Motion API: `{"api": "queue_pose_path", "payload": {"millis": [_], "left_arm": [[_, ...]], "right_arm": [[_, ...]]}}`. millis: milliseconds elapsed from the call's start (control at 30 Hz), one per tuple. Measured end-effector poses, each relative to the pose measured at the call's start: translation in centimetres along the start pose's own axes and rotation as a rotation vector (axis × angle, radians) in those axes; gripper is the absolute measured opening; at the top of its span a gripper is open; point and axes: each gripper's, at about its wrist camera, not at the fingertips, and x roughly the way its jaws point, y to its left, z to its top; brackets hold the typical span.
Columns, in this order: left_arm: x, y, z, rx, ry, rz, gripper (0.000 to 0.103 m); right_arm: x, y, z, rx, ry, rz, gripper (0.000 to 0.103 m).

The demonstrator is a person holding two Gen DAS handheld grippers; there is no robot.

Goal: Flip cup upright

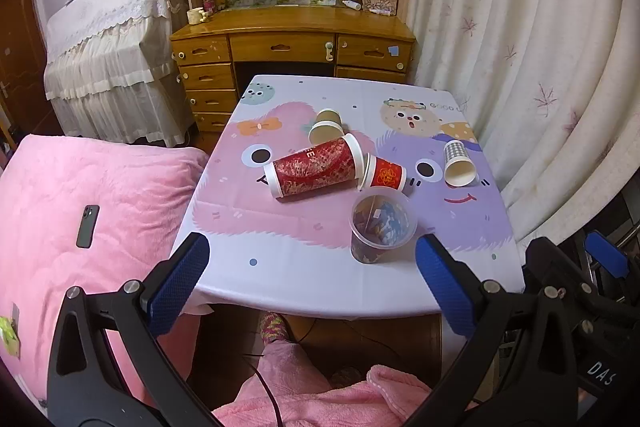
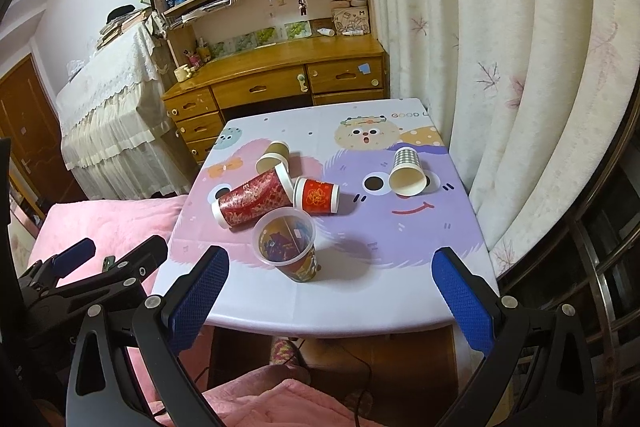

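Note:
Several cups lie on a small table with a cartoon cloth point(image 1: 280, 259) point(image 2: 360, 291). A tall red patterned cup point(image 1: 314, 167) point(image 2: 254, 201) lies on its side. A short red cup point(image 1: 384, 175) point(image 2: 318, 195) lies beside it. A checked cup point(image 1: 458, 163) point(image 2: 406, 169) lies on its side at the right. A brown cup point(image 1: 326, 127) point(image 2: 274, 155) lies at the back. A clear plastic cup point(image 1: 380, 227) point(image 2: 288, 247) stands upright near the front. My left gripper point(image 1: 312, 275) and right gripper point(image 2: 330, 291) are open and empty, short of the table's front edge.
A bed with a pink blanket point(image 1: 80, 187) and a black phone point(image 1: 87, 226) lies left of the table. A wooden desk with shelves point(image 1: 292, 39) stands behind. Curtains point(image 1: 540, 67) hang at the right. The person's pink-clad legs point(image 1: 320, 387) are below.

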Motion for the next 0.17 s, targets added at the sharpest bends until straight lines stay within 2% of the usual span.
{"api": "queue_pose_path", "payload": {"millis": [167], "left_arm": [[-0.41, -0.12, -0.54, -0.002, 0.005, 0.002, 0.102]], "right_arm": [[0.40, -0.27, -0.71, -0.006, 0.007, 0.005, 0.103]]}}
